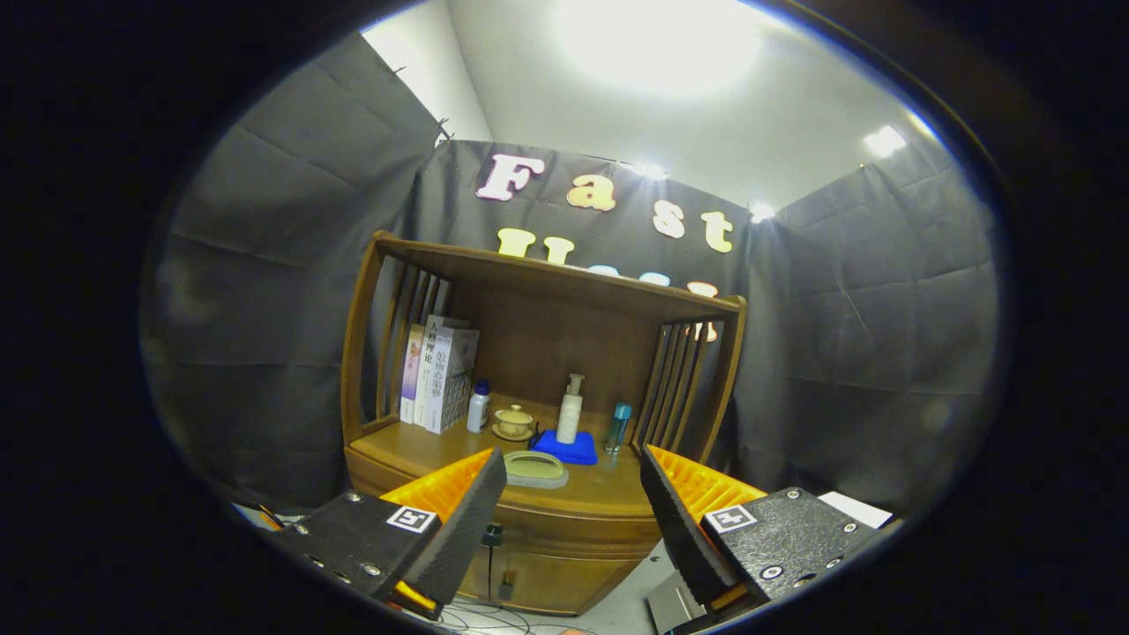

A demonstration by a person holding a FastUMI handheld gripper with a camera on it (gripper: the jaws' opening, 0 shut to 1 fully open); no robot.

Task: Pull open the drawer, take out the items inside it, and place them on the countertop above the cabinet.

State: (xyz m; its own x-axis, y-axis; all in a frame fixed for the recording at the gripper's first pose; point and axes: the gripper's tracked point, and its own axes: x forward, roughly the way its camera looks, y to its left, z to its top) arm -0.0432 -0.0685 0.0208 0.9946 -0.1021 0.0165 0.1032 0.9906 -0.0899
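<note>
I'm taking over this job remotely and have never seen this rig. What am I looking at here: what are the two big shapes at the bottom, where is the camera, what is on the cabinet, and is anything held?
The camera rides on a hand-held gripper and looks forward along its two fingers, the big shapes at the bottom. They stand wide apart and hold nothing.

Ahead of them is a wooden cabinet with a shelf frame on top. On its countertop stand some books, a small white bottle, a lidded cup on a saucer, a pump bottle on a blue pad, a teal bottle, and a flat oval dish near the front edge.

The cabinet front below, between the fingers, looks closed, so the drawer seems not yet pulled.
</note>
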